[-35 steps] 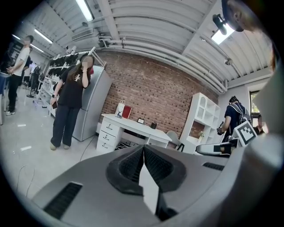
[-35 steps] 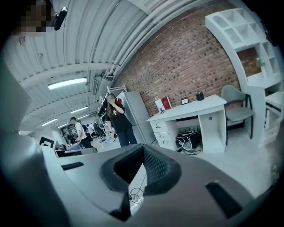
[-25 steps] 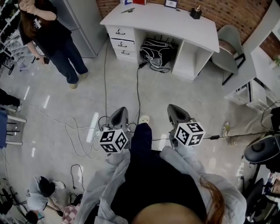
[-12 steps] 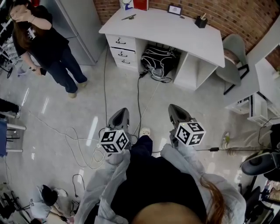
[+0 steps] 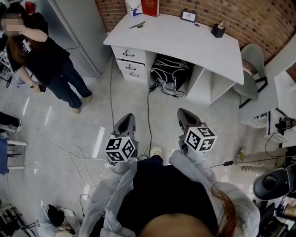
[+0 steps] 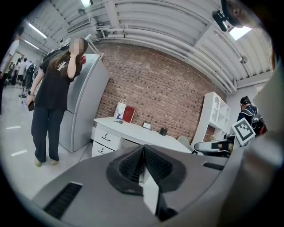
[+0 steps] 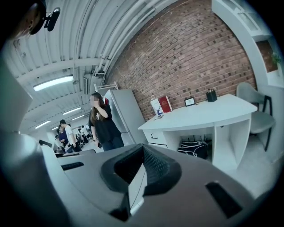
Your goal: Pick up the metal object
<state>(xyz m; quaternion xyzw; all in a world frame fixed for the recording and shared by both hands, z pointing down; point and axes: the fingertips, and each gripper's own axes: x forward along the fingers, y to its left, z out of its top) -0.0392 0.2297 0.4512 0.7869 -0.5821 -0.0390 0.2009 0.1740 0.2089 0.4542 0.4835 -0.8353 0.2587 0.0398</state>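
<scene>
A thin metal object lies near the back left corner of the white desk, beside a white paper bag and a red book. Both grippers hang over the floor, well short of the desk and pointing toward it. In the head view, my left gripper and my right gripper are held side by side at waist height. The left gripper view shows my left gripper with its jaws pressed together and nothing between them. My right gripper is likewise shut and empty in its own view, with the desk ahead.
A person in black stands at the left by a tall grey cabinet. A black bag sits under the desk, and cables trail over the floor. A grey chair stands at the desk's right end. A pen holder is on the desk.
The desk has come nearer and lower in the head view as I walked toward it. Both grippers went forward with me, jaws unchanged.
</scene>
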